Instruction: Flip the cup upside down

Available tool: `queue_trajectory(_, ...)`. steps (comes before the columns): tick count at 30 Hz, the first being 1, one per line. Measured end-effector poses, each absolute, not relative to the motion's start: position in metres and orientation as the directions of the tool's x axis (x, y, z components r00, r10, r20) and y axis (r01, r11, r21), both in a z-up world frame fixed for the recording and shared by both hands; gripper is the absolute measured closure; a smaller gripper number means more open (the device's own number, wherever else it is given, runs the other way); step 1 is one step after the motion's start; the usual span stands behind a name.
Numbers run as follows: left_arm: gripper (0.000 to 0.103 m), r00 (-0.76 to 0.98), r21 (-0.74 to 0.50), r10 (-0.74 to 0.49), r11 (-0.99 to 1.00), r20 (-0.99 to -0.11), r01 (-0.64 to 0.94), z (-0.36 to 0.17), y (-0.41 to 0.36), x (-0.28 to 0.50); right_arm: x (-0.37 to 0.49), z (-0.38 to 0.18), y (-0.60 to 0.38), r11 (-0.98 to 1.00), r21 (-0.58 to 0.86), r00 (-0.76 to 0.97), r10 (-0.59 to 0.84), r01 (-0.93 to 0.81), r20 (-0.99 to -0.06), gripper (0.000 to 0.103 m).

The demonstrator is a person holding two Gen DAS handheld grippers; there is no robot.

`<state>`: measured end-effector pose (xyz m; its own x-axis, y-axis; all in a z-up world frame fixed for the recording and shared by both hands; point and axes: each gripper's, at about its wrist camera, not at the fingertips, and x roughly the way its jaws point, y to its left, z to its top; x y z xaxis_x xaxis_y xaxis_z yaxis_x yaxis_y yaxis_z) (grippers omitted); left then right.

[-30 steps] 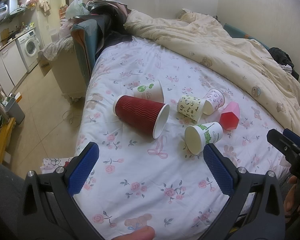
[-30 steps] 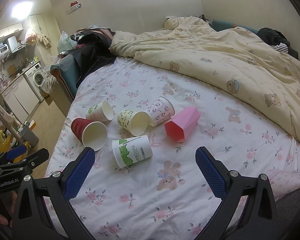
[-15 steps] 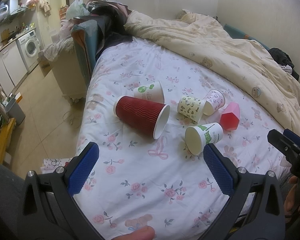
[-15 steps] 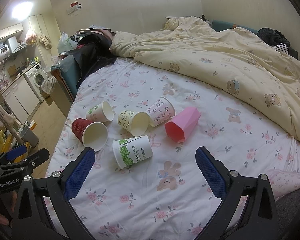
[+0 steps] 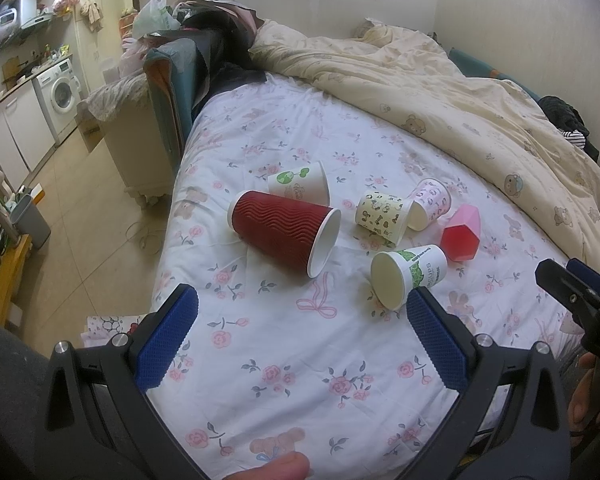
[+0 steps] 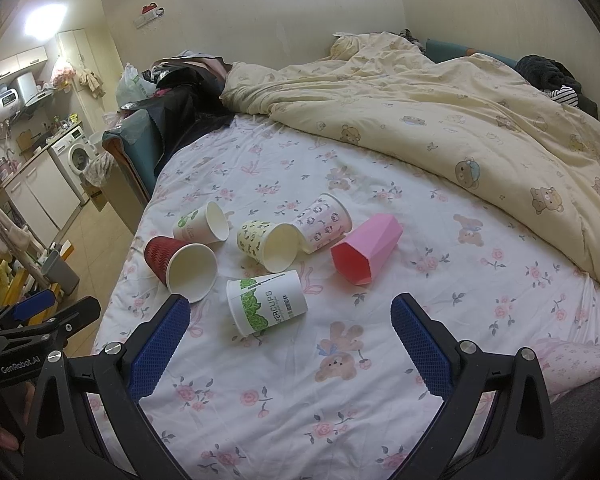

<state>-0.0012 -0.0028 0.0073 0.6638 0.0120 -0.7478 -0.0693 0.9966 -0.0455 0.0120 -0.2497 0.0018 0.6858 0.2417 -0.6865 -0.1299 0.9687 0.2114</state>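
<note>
We hold both grippers low over the near end of the bed (image 6: 380, 420), which is covered with a white flowered sheet. Our left gripper (image 5: 300, 336) has its jaws spread wide with nothing between them, and our right gripper (image 6: 290, 340) is spread just the same, also empty. Six cups lie on their sides in a loose cluster on the sheet ahead of us. The red ribbed cup (image 5: 284, 238) lies toward the left edge of the bed, its white mouth turned to the right gripper's side. Just behind it lies a white cup with a green leaf (image 5: 300, 184). A yellow patterned cup (image 6: 266, 244) and a pink patterned cup (image 6: 324, 222) appear to touch at their mouths, though the angle makes that hard to confirm. The pink faceted cup (image 6: 366, 250) lies to their right, and the white cup with green print (image 6: 266, 304) lies nearest us. A cream quilt (image 6: 460, 128) is bunched along the far side.
</note>
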Motion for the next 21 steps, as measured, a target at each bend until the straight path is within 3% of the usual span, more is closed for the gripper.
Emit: queue_trajectory(21, 0.0, 0.663, -0.043, 0.014, 0.997, -0.748, -0.07, 0.007, -0.0019, -0.0017, 0.015, 0.0002, -0.2487, 0.968, 0.215, 0.685, 0.245, -0.131, -0.686, 0.0)
